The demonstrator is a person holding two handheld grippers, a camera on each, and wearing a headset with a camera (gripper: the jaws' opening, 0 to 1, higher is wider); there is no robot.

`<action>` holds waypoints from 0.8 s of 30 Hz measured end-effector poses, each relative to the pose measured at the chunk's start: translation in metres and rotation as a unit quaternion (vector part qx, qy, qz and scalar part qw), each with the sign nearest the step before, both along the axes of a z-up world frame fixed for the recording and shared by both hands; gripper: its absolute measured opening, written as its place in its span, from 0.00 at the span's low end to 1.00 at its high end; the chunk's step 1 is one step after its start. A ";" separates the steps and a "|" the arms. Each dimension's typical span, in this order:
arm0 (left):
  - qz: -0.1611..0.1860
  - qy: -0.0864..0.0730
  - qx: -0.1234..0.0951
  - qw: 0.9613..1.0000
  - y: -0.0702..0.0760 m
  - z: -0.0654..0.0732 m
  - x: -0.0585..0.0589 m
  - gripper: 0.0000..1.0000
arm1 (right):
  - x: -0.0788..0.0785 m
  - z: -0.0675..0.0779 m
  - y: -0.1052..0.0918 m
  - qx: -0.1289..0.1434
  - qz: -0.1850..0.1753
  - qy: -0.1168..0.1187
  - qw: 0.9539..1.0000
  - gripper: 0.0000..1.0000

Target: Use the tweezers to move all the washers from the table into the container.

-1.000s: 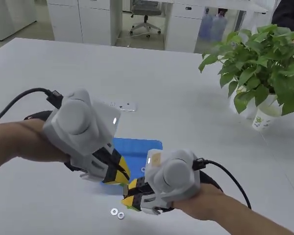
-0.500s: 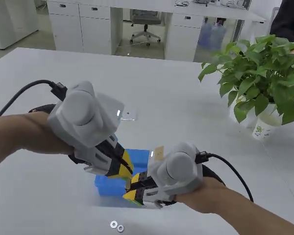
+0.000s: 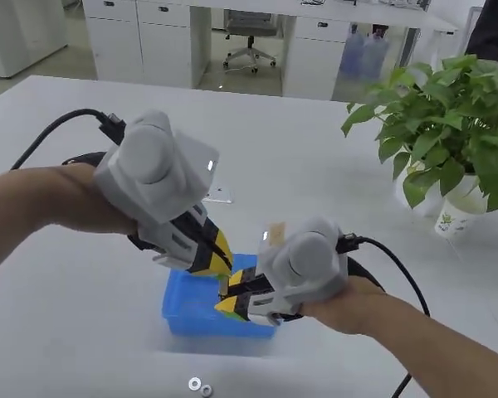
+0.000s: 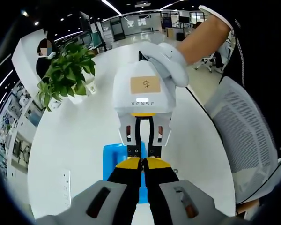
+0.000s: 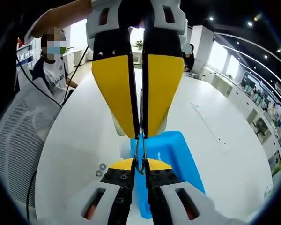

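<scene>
Nearest the person, two washers (image 3: 196,384) lie touching on the white table (image 3: 332,174), just in front of the blue container (image 3: 201,321). Over the container the two grippers meet tip to tip. The right gripper (image 3: 224,306) has its yellow-tipped jaws drawn in to a thin slit, and the left gripper (image 3: 222,259) comes down from the other side with its jaws pressed equally close. The slim metal tweezers (image 5: 139,152) run between both pairs, pinched at each end, above the container's near edge. Cables trail back from both grippers.

Beyond them the tabletop is matte and pale, with a small flat white strip (image 3: 218,196) lying near its middle. A leafy green plant (image 3: 448,124) in a white pot (image 3: 453,217) stands at the table's far right. Behind the table are white cabinets (image 3: 149,41) and a grey office chair (image 3: 249,33).
</scene>
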State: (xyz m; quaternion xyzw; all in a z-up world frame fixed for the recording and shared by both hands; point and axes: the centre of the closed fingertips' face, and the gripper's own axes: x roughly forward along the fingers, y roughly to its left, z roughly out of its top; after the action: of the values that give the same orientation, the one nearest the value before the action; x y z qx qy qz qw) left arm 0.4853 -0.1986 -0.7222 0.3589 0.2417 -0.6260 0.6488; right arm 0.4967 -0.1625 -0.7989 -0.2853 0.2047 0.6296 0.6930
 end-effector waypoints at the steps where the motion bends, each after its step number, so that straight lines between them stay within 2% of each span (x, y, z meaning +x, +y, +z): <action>1: 0.001 0.000 0.000 1.000 0.000 -0.001 0.003 0.06 | 0.003 0.000 0.000 0.000 -0.001 0.000 1.000 0.11; 12: 0.004 0.001 0.002 1.000 0.000 -0.015 0.021 0.06 | 0.020 -0.014 -0.002 -0.009 0.001 0.004 1.000 0.11; 24: 0.009 0.014 0.002 1.000 -0.001 -0.037 0.036 0.06 | 0.032 -0.038 -0.005 -0.018 0.005 0.021 1.000 0.11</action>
State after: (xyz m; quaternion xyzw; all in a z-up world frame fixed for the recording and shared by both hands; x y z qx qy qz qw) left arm 0.5210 -0.2001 -0.7590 0.3494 0.2546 -0.6247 0.6503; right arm 0.5288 -0.1673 -0.8365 -0.2856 0.2296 0.6347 0.6803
